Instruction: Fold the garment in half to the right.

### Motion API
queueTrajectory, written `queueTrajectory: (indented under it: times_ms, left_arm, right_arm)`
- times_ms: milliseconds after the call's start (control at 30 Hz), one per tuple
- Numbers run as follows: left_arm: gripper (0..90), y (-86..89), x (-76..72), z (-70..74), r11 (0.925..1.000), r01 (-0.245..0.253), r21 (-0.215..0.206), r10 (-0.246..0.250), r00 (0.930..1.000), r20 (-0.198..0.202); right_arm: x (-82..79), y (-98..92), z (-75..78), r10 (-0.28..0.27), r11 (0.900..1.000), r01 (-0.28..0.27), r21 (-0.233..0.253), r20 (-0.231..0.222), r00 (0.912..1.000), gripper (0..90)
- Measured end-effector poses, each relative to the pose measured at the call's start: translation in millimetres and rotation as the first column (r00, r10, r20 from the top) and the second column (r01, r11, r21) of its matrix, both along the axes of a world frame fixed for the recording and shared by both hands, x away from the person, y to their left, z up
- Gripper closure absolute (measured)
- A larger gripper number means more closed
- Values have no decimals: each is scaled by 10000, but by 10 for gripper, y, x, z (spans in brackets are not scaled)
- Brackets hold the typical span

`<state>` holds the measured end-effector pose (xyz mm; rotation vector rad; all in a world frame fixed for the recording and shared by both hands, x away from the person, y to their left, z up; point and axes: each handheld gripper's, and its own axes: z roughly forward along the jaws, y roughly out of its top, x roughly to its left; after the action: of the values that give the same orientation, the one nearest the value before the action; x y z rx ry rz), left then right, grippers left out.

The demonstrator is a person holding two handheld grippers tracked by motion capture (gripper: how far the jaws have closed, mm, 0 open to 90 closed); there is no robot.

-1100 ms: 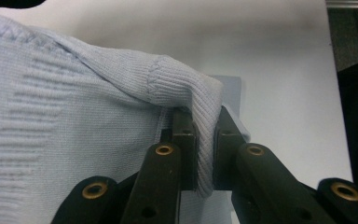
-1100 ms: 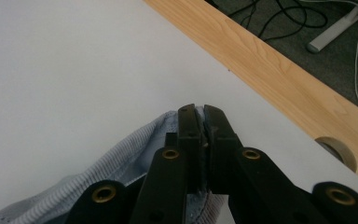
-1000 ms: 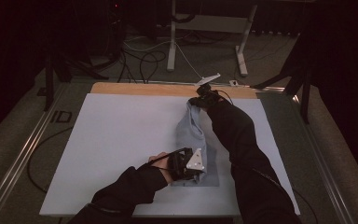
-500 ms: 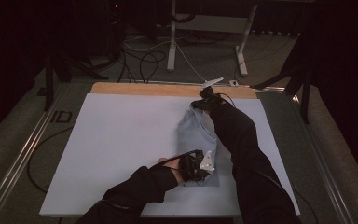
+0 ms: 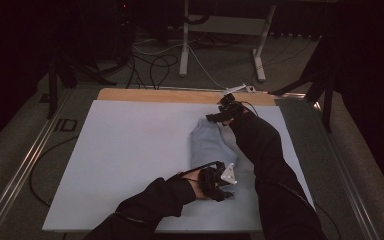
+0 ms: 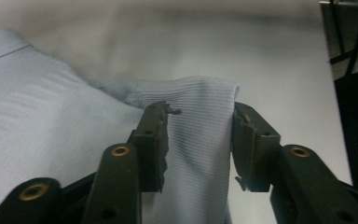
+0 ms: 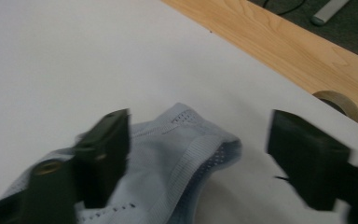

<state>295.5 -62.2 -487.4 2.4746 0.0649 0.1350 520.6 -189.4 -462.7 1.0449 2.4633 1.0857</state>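
While both forearms reach in from the near edge, the bench point(image 5: 130, 165) carries a white sheet with a bare wooden strip point(image 5: 160, 95) along its far side. Right of the sheet's middle lies the pale blue garment point(image 5: 207, 145), folded into a long narrow shape running from near the wooden strip toward the near edge. Its knit is ribbed, and a mesh band shows at its far end point(image 7: 186, 154).

At the garment's far end, just short of the wooden strip, the right hand-held gripper point(image 5: 219, 116) hangs with its jaws spread wide; in the right gripper view the cloth corner lies between them, touching neither jaw clearly. That view is blurred at the jaws.

At the garment's near end, the left hand-held gripper point(image 5: 221, 186) sits low on the cloth. In the left gripper view its jaws stand at a narrow gap on either side of a raised fold of the garment point(image 6: 200, 121); the pads point(image 6: 154, 140) meet the fold's sides.
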Motion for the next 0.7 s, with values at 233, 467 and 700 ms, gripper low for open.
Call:
queueTrajectory:
  times_ms: [233, 467, 700]
  left_arm:
    - [446, 23, 4, 79, 9994, 75, -325, -85, 9995, -298]
    - [248, 69, 3, 141, 9992, 34, -401, -62, 9975, -697]
    - [84, 152, -11, 199, 9987, 112, -495, -141, 9981, -593]
  right_arm:
    - [-8, -107, 124, -119, 9982, 120, 586, -20, 9999, 96]
    - [-74, -133, 195, 219, 9972, -240, 714, 287, 9993, 96]
    - [-134, -120, 209, 362, 9967, -381, 712, 289, 9989, 96]
